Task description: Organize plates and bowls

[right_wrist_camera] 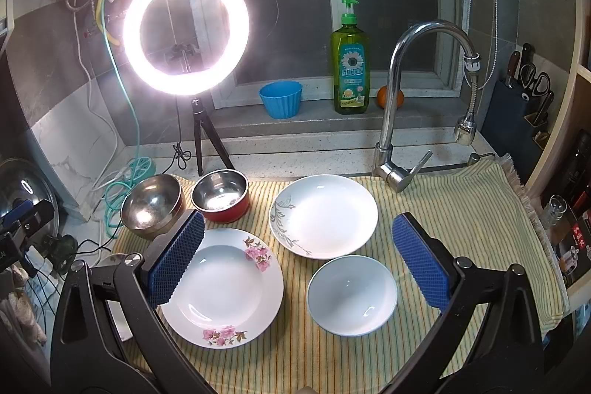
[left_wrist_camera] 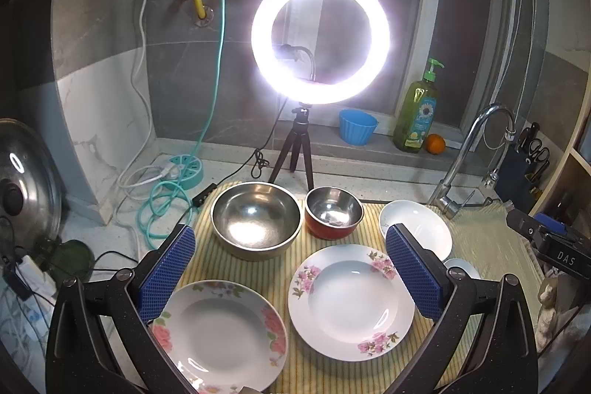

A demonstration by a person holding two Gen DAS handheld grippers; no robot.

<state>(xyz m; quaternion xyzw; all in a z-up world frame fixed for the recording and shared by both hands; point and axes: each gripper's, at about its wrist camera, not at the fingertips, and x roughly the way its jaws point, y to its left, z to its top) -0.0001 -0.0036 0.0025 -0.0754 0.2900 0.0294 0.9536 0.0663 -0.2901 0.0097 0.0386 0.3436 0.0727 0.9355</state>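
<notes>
Stock on the striped cloth (right_wrist_camera: 461,209), all pieces lying apart, none stacked:

- Large steel bowl (left_wrist_camera: 255,220), back left.
- Small steel bowl with red outside (left_wrist_camera: 333,212), just beside the large one, on its right.
- Pink-flowered plate (left_wrist_camera: 351,301), centre front.
- Second flowered plate (left_wrist_camera: 218,335), front left, partly under my left fingers in the left view.
- White plate with grey leaf sprig (right_wrist_camera: 324,216), back right, near the tap (right_wrist_camera: 399,120).
- Small plain white dish (right_wrist_camera: 352,294), front right, just beside the sprig plate.

My tools:

- Left gripper (left_wrist_camera: 291,268): jaws wide apart, holding nothing, above the two flowered plates.
- Right gripper (right_wrist_camera: 299,261): jaws wide apart, holding nothing, above the pink-flowered plate and the white dish.

Step in hand, as I judge it: the first pick, nothing yet being sorted. Sensible order: nest the small steel bowl in the large one, stack plates largest at the bottom, white dish on top.

Handling notes: glazed plates lie flat and are slippery, so I should take one by the rim, one pad under the lip, and lift level. Lower gently to avoid chipping. Keep clear of the ring light (right_wrist_camera: 186,30) tripod behind the bowls.
</notes>
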